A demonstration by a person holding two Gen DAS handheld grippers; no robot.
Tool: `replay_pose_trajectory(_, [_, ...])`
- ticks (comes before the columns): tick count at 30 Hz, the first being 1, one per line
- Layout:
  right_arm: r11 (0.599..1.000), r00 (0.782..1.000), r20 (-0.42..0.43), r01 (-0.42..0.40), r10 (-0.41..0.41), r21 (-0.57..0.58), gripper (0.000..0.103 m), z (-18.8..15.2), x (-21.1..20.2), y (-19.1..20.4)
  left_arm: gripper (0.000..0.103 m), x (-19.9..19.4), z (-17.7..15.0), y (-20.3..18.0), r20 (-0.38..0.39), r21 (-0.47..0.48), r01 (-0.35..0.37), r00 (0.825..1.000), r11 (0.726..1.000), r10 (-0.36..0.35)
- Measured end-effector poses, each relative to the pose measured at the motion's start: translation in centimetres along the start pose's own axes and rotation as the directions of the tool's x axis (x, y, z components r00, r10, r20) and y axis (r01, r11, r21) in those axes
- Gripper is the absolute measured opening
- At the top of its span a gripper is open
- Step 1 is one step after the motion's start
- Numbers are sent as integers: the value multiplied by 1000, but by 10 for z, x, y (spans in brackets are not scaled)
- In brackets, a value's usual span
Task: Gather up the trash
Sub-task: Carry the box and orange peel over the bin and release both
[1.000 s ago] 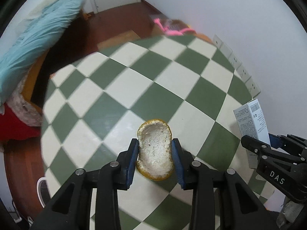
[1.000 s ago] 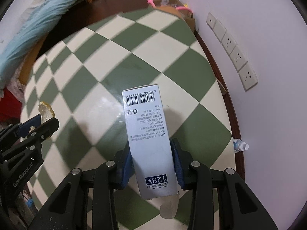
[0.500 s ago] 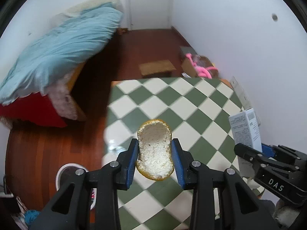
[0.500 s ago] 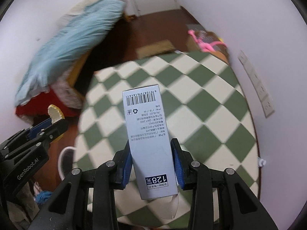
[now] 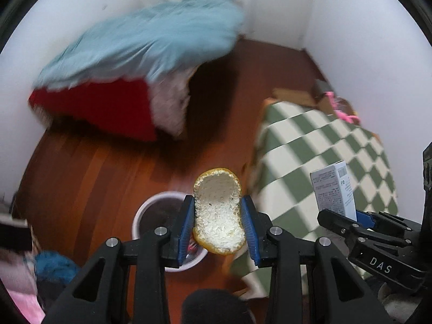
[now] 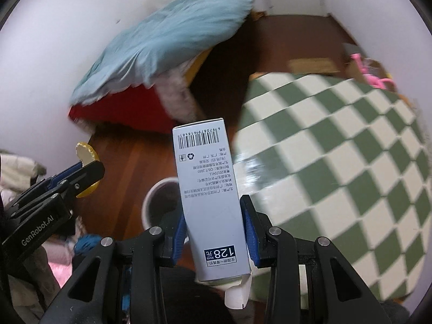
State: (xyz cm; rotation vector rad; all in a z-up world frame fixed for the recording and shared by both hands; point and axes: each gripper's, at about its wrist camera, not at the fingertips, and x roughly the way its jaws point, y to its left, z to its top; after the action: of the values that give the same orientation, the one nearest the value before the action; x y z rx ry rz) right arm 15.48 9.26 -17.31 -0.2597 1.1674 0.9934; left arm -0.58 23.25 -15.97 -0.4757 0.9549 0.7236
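My left gripper (image 5: 218,226) is shut on an orange peel (image 5: 217,210), white pith up, held above the floor just right of a round white-rimmed bin (image 5: 159,216). My right gripper (image 6: 213,229) is shut on a grey-white carton with a barcode (image 6: 208,189), held upright over the same bin (image 6: 159,202). The right gripper and its carton (image 5: 333,191) show at the right of the left wrist view. The left gripper with the peel (image 6: 86,155) shows at the left of the right wrist view.
A table with a green and white checked cloth (image 5: 324,145) stands to the right, also in the right wrist view (image 6: 337,148). A bed with a blue duvet (image 5: 151,40) and red cover lies beyond on the wooden floor (image 5: 94,167). Clothes lie at lower left.
Both grippers have swung left off the checked table with their loads. They now hang over the floor by the bin, which has come into view.
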Motion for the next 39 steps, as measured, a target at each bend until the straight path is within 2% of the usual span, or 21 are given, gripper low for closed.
replay_pose_trajectory(6, [998,991,-126,-41,35,-46,39,-11,83,63,31,65,-25,77,-146,-152,-22,989,988,0])
replay_pose_trajectory(10, [997,972,-232,-43,29,-56,39,-19,155,87,31,117,-39,122,-232,-277,-2,971,961,-65])
replay_pose_trajectory(13, [998,951,-308,-38,18,-57,39,-27,205,100,31,153,-46,145,-294,-341,11,948,940,-118])
replay_pose_trajectory(17, [998,923,-385,-21,-3,-60,39,-33,264,108,32,185,-52,160,-347,-368,14,926,930,-151])
replay_pose_trajectory(21, [998,905,-425,-6,-23,-68,39,-33,306,118,33,200,-61,179,-383,-390,-38,915,920,-124])
replay_pose_trajectory(22, [997,901,-433,-5,-30,-79,39,-31,317,123,44,202,-63,183,-386,-398,-44,914,916,-123])
replay_pose_trajectory(23, [996,899,-437,-2,-35,-85,39,-30,325,126,67,204,-67,188,-387,-411,-54,914,910,-120])
replay_pose_trajectory(24, [996,897,-441,-6,-36,-92,39,-28,334,130,78,203,-69,192,-385,-418,-61,916,906,-116])
replay_pose_trajectory(25, [996,894,-446,-12,-32,-94,39,-25,340,129,87,203,-71,196,-383,-427,-68,917,902,-112])
replay_pose_trajectory(27, [995,890,-456,-16,-29,-96,40,-21,354,135,87,201,-75,204,-381,-435,-89,920,896,-94])
replay_pose_trajectory(28, [995,887,-461,-21,-27,-100,41,-19,362,138,88,199,-77,206,-385,-428,-108,920,897,-73])
replay_pose_trajectory(29, [994,884,-466,-18,-35,-108,48,-18,368,140,90,197,-78,208,-385,-422,-128,922,897,-49])
replay_pose_trajectory(31, [994,885,-464,-11,-43,-113,92,-16,374,140,91,191,-81,210,-379,-409,-157,925,899,-11])
replay_pose_trajectory(33, [992,886,-461,-9,-49,-122,98,-18,373,138,91,186,-86,212,-375,-390,-190,927,901,33])
replay_pose_trajectory(36, [988,883,-460,20,-90,-154,99,-21,368,138,91,179,-91,212,-373,-364,-235,923,901,89])
replay_pose_trajectory(39, [979,886,-444,51,-135,-196,99,-26,352,137,91,166,-95,207,-361,-346,-241,926,907,109])
